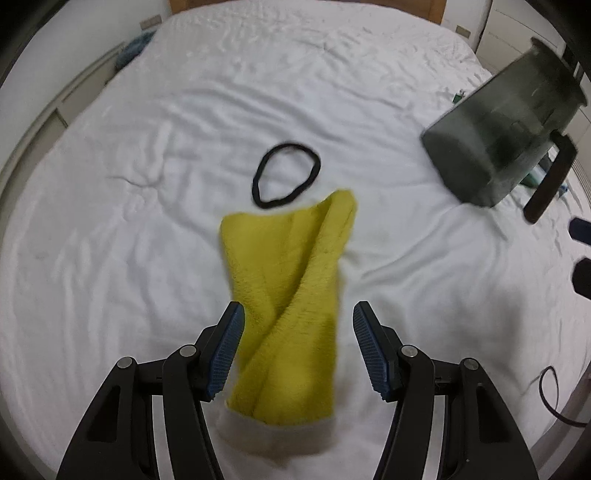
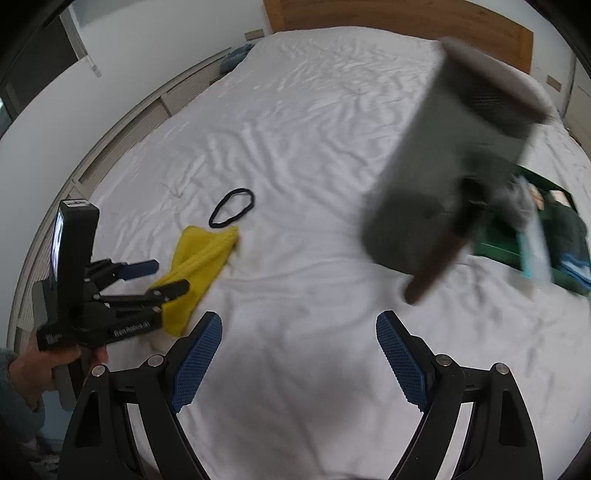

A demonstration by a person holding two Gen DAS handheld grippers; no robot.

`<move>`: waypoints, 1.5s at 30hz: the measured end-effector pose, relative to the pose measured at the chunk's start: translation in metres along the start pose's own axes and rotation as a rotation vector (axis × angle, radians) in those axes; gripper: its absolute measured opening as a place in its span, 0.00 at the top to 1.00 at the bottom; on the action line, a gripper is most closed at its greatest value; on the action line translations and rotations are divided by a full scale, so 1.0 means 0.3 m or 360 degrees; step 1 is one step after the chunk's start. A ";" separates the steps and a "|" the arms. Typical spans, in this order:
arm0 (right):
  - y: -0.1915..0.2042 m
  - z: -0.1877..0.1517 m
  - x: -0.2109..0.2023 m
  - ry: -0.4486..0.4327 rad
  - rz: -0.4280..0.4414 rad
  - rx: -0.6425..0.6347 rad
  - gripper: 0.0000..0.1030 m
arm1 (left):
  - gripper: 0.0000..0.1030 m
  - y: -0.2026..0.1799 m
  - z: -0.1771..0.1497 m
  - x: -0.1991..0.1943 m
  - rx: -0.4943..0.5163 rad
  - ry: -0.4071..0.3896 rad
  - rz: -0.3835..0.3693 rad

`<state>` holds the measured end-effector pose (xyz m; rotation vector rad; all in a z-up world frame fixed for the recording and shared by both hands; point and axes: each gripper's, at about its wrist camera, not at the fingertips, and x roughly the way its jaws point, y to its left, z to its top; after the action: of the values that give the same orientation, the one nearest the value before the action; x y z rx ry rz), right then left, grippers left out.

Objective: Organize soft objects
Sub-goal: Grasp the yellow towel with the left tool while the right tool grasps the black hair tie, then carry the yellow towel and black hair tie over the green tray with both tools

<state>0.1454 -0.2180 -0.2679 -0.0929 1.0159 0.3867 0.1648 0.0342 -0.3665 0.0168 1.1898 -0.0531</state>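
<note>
A yellow fuzzy cloth (image 1: 291, 280), partly folded over itself, lies on the white bed sheet (image 1: 147, 221). Just beyond it rests a black hair band (image 1: 286, 173). My left gripper (image 1: 298, 308) hangs over the near part of the cloth, its blue pads apart on either side and not pressing on it. The right wrist view shows that same left gripper (image 2: 170, 275) in a person's hand, above the cloth (image 2: 199, 254), with the band (image 2: 232, 208) behind. My right gripper (image 2: 299, 317) stands wide open above bare sheet, nothing between its fingers.
A blurred grey bin (image 2: 443, 177) with a dark handle sits on the bed's right side, also in the left wrist view as the bin (image 1: 495, 147). Behind it lies a green tray (image 2: 498, 240) of items. A wooden headboard (image 2: 369, 18) bounds the far end.
</note>
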 end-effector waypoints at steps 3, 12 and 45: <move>0.046 0.032 0.092 0.0005 0.0000 -0.0011 0.16 | 0.46 0.007 -0.007 0.071 -0.0003 0.0074 -0.0097; 0.104 0.155 0.424 0.0003 0.0045 -0.0013 0.23 | 0.82 0.097 -0.031 0.145 -0.0085 0.0076 -0.0081; 0.363 0.300 0.838 0.0070 0.0041 0.0007 0.97 | 0.89 0.279 -0.100 -0.009 -0.0115 -0.0082 -0.0202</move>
<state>0.2963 -0.0259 -0.4209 -0.0846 1.0624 0.4076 0.1402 0.1192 -0.3766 -0.1230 1.1395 -0.1213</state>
